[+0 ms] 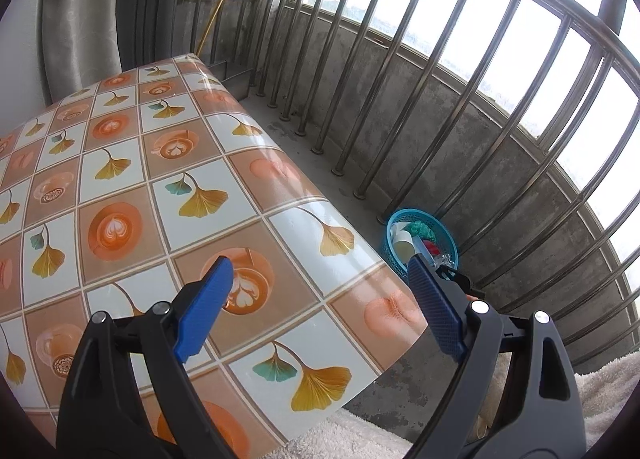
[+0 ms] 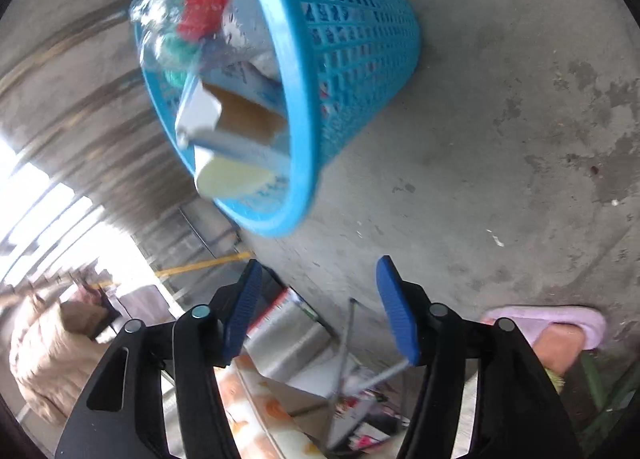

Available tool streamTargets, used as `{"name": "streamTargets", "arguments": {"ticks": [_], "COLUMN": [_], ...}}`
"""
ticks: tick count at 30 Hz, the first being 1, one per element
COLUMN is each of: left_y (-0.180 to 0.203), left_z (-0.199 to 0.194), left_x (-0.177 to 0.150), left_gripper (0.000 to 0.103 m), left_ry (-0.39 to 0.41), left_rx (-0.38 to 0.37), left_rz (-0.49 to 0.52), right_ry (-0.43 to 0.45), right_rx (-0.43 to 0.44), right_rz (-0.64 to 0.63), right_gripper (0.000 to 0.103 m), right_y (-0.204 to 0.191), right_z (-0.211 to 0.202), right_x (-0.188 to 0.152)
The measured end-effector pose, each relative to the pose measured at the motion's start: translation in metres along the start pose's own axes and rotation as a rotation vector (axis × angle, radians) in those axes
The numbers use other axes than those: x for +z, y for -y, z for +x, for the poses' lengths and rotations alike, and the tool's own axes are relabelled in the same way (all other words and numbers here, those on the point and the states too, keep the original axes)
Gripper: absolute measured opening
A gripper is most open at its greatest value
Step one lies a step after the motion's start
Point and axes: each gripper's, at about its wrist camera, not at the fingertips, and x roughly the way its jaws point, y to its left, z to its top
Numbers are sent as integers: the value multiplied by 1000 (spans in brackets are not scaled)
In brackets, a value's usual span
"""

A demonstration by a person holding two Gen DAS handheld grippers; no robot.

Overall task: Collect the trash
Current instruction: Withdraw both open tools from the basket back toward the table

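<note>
- Left wrist view: the left gripper (image 1: 320, 279) hangs over the near corner of a table (image 1: 132, 195) covered with an oilcloth printed with ginkgo leaves and coffee cups; its blue-padded jaws stand wide apart with nothing between them.
- Beyond the table's right edge, a blue mesh basket (image 1: 440, 229) stands on the concrete floor (image 1: 320, 163), close to the foot of the metal balcony railing (image 1: 460, 99).
- The basket holds trash: a white cup (image 1: 404, 245), something green (image 1: 422, 229), something red (image 1: 432, 247) and crinkled clear plastic (image 1: 446, 259).
- A pale fleecy fabric (image 1: 600, 387) fills the lower right corner.
- Right wrist view: the right gripper (image 2: 318, 305) is apart from the blue mesh basket (image 2: 352, 59), jaws parted fairly wide and empty.
- The picture is rolled and blurred, so the basket looks tilted on the concrete floor (image 2: 520, 139), its rim toward the camera.
- Inside show a clear plastic bag (image 2: 168, 3), a red lump (image 2: 204, 5), a green piece (image 2: 176, 51), a cardboard box (image 2: 240, 115) and a white cup (image 2: 232, 179).
- At lower right, a foot in a pink slipper (image 2: 560, 323) rests on the floor.
- A beige quilted garment (image 2: 48, 355) hangs at the left edge.
</note>
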Motion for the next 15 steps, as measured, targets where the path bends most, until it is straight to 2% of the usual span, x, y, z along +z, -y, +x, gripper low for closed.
{"name": "streamTargets", "arguments": {"ticks": [5,7,10,15], "left_y": [1,-1,-5,-8], "left_z": [-25,-37,-57,-85], "left_x": [-2,-4,-10,-23], "left_gripper": [86,89,92,94], "left_ry": [47,67,102,157], "left_rx": [2,9,43,149], "left_rz": [-25,-57,-104,-101], "right_ry": [-68,-59,-5,104], "right_rx": [-104,-162,-254,-306], "right_rz": [-243,-380,-697,-1210], "right_gripper": [59,59,60,69], "right_y": [-17,-31,-62,-121], "right_z": [-36,-50,-77,-111], "right_x": [-58,-90,-156,-274]}}
